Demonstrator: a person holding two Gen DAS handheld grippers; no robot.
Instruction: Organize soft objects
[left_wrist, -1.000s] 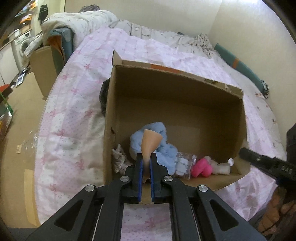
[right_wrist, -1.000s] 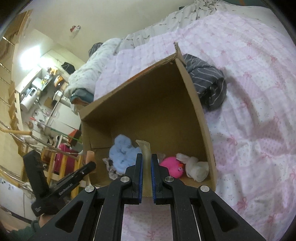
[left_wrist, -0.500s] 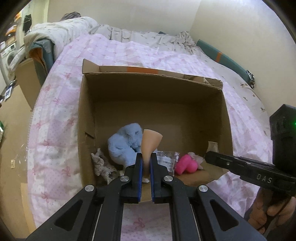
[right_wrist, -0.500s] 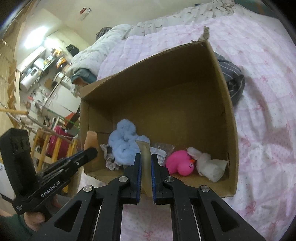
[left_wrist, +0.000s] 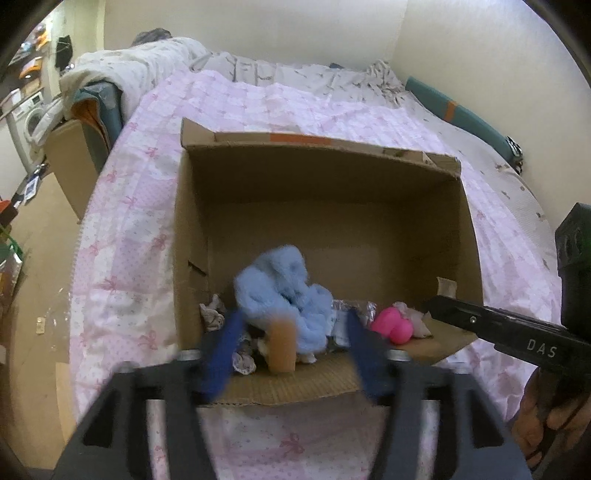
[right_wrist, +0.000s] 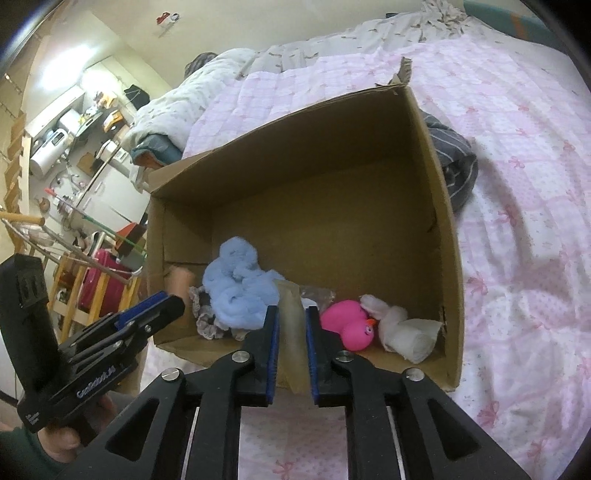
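Left gripper (left_wrist: 291, 339) splayed wide, blurred, over the cardboard box (left_wrist: 321, 177)'s near wall; the tan sponge (left_wrist: 281, 347) sits loose between its jaws, inside the box beside the blue fluffy cloth (left_wrist: 284, 291); only the right wrist view shows the right gripper (right_wrist: 291, 336) clamping a beige piece (right_wrist: 291, 332), and striped clothing (right_wrist: 454, 162) behind the box.

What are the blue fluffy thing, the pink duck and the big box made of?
Blue bundle: looks like fuzzy fleece or plush yarn, matte, with a woolly surface. Pink duck: probably rubber or soft plastic, smooth with a slight sheen. Box: brown corrugated cardboard, dull, with torn ragged edges.
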